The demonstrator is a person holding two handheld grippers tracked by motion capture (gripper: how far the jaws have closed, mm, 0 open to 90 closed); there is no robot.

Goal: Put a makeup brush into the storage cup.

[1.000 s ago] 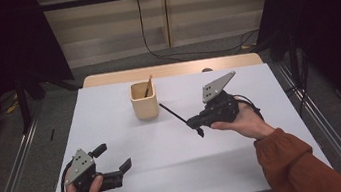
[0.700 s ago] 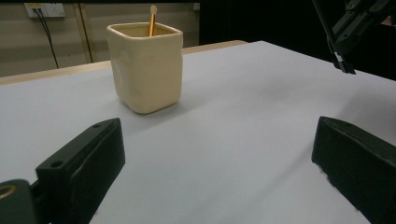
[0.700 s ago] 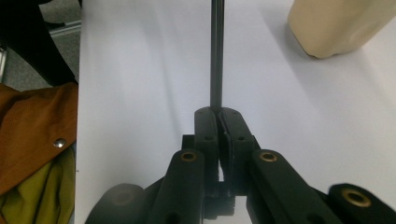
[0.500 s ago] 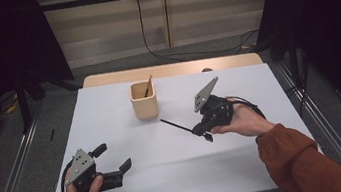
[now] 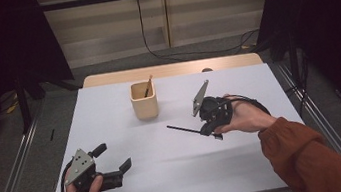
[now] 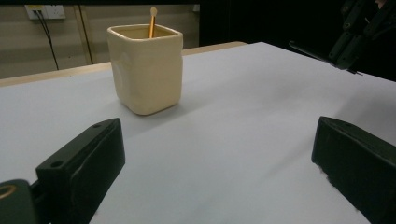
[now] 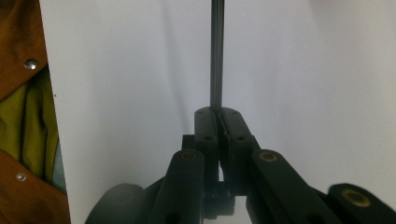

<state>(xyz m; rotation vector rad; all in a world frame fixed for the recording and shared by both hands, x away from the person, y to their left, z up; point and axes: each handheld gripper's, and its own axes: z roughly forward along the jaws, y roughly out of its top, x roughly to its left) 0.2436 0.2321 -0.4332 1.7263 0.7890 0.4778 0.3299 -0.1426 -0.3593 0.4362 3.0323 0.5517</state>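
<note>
Black stick, cream cup (plain), white table

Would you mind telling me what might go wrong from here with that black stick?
The right gripper pinches the thin black stick at one end, so it might pivot or slip. The beige cup is narrow and already holds a wooden stick; a misaimed tip could tip the cup.

We look down from above; our left gripper view sits low, the cup at eleven o'clock, shared with overhead.
</note>
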